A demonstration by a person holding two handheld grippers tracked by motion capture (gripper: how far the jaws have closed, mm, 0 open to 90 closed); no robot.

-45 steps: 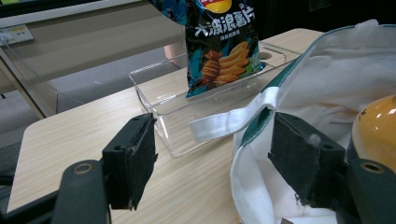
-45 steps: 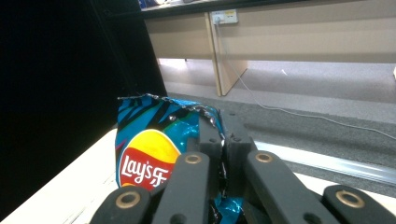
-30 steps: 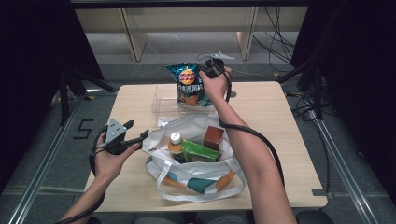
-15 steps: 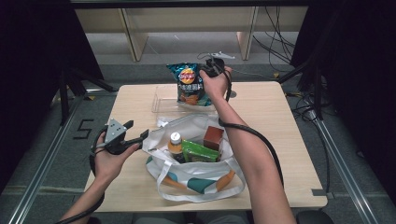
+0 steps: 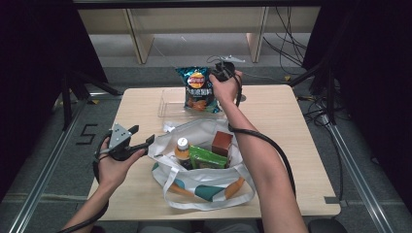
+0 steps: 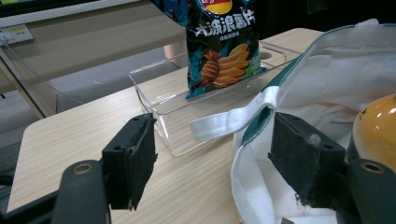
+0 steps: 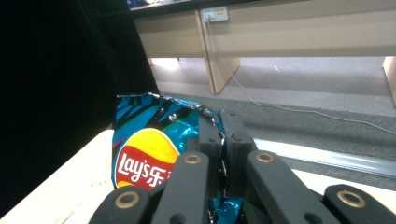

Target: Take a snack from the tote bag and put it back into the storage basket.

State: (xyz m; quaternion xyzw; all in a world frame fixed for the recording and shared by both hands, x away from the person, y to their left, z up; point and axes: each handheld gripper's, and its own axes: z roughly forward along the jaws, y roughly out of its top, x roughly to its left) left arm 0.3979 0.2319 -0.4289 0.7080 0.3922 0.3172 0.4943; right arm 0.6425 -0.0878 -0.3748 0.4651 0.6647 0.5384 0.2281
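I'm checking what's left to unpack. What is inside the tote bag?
In the tote bag stand a yellow-capped bottle, a green packet and a brown box. Anything beneath them is covered by these items and the bag's folds.

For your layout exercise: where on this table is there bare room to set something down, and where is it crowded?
Free: the right side of the table, beside the tote bag, and the far left corner next to the clear tray. Crowded: the middle, where the bag meets the tray that the chip bag stands in, and the left edge by the left gripper.
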